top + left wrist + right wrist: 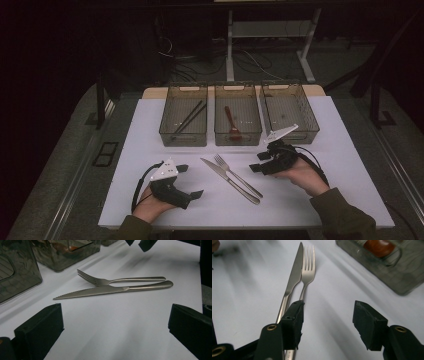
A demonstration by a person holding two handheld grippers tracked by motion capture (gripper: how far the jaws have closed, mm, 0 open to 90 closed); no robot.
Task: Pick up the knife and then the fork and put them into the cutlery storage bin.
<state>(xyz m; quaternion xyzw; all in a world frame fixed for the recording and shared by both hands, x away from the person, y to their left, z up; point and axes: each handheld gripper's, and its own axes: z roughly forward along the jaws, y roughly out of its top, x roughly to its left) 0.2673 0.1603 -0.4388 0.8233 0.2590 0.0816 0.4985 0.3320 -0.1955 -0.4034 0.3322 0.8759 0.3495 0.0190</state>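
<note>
- A steel fork (235, 173) and a steel knife (227, 180) lie side by side, touching along their handles, near the middle of the white worktop (150, 130), between two hand-held grippers.
- In the high view the pair runs on a slant, tines and blade tip toward the far left, handle ends toward the person's near right.
- The left hand-held gripper (189, 181), held in the person's left hand (150, 207) at the near left of the worktop, has its black jaws spread wide and grasps nothing; in the left gripper view the fork (120, 280) and knife (112, 289) lie ahead of it, well clear of both jaws.
- The right hand-held gripper (257, 162), cradled in the right hand (305, 175) at the right, is likewise released, jaws apart and empty.
- In the right gripper view the left-hand jaw sits over the handles of the knife (292, 282) and fork (307, 272); whether it touches them cannot be told, and the other jaw stands over bare worktop.
- Three smoky translucent bins stand in a row at the far side: the left bin (167, 127) holds dark chopsticks (189, 119), the middle bin (220, 137) a reddish-brown utensil (231, 125), and the right bin (312, 125) stands just beyond the right hand-held gripper.
</note>
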